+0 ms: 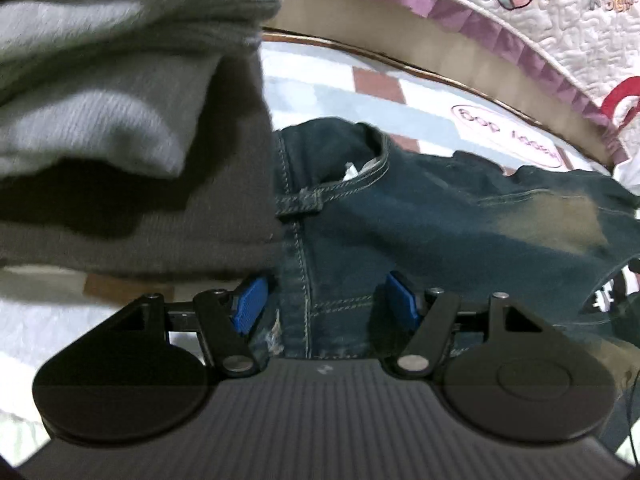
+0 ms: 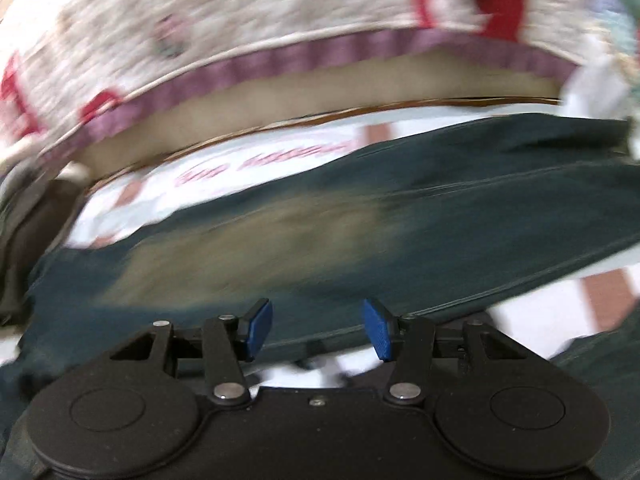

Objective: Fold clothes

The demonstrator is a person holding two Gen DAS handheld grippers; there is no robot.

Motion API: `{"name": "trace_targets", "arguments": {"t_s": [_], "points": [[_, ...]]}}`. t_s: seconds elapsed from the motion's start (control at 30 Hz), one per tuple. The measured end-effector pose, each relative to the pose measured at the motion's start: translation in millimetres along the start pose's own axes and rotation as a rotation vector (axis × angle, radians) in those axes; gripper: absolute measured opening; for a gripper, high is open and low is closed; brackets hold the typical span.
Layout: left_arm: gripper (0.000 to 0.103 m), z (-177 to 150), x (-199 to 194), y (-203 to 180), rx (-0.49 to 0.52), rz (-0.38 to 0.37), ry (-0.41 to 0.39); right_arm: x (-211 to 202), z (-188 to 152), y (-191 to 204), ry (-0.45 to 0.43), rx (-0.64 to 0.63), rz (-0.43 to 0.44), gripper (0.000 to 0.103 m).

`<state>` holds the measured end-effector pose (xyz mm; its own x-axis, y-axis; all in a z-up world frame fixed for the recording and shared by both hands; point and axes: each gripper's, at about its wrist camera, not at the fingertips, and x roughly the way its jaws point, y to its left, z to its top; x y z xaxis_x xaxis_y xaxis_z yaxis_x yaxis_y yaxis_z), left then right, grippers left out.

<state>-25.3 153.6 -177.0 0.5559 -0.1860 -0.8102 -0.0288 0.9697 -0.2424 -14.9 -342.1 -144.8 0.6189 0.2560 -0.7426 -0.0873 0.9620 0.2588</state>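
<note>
Dark blue jeans [image 1: 400,216] with faded tan patches lie on a white patterned sheet [image 1: 328,92], waistband toward the upper left. My left gripper [image 1: 326,300] hovers open just over the waist area, its blue pads [image 1: 250,300] on either side of a seam, gripping nothing. In the right wrist view the jeans [image 2: 440,220] stretch across the frame, blurred by motion. My right gripper [image 2: 318,328] is open above the near edge of a leg, with no cloth between its pads [image 2: 378,330].
A pile of grey knit garments [image 1: 120,120] sits at the left, partly over the jeans. A quilted white bedcover with a purple ruffle [image 1: 520,40] runs along the back. A brown strip [image 2: 320,118] borders the sheet's far edge.
</note>
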Motion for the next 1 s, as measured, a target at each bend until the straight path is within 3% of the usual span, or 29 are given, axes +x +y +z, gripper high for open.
{"name": "trace_targets", "arguments": {"t_s": [0.13, 0.3, 0.53, 0.63, 0.77, 0.83, 0.87, 0.9, 0.93, 1.0], "points": [[0.067, -7.2, 0.9, -0.4, 0.028, 0.001, 0.005, 7.5, -11.4, 43.3, 0.079, -0.086, 0.087, 0.056], [0.068, -4.1, 9.2, 15.2, -0.052, -0.081, 0.034, 15.8, -24.1, 83.8, 0.147, -0.192, 0.165, 0.056], [0.073, -6.9, 16.8, 23.4, -0.087, -0.156, 0.030, 27.1, -39.9, 131.1, 0.203, -0.341, 0.250, 0.060], [0.076, -7.1, 18.9, 24.1, -0.090, -0.167, 0.027, 34.3, -44.7, 138.8, 0.219, -0.413, 0.180, 0.060], [0.078, -8.0, 20.6, 19.8, -0.058, -0.166, 0.018, 36.5, -45.1, 131.8, 0.227, -0.345, 0.209, 0.060], [0.067, -8.8, 18.3, 15.5, -0.015, -0.162, -0.004, 38.7, -43.1, 132.1, 0.233, -0.298, 0.236, 0.060], [0.051, -9.1, 17.1, 13.3, 0.006, -0.160, -0.015, 37.7, -41.4, 135.9, 0.228, -0.293, 0.253, 0.060], [0.021, -8.6, 15.4, 11.0, 0.018, -0.187, -0.019, 36.5, -39.6, 140.2, 0.223, -0.289, 0.271, 0.060], [0.006, -8.1, 13.6, 8.7, 0.030, -0.213, -0.022, 34.0, -37.6, 144.7, 0.215, -0.295, 0.287, 0.060], [0.000, -8.6, 11.0, 2.0, 0.063, -0.248, -0.030, 28.3, -33.2, 155.8, 0.194, -0.325, 0.312, 0.060]]}}
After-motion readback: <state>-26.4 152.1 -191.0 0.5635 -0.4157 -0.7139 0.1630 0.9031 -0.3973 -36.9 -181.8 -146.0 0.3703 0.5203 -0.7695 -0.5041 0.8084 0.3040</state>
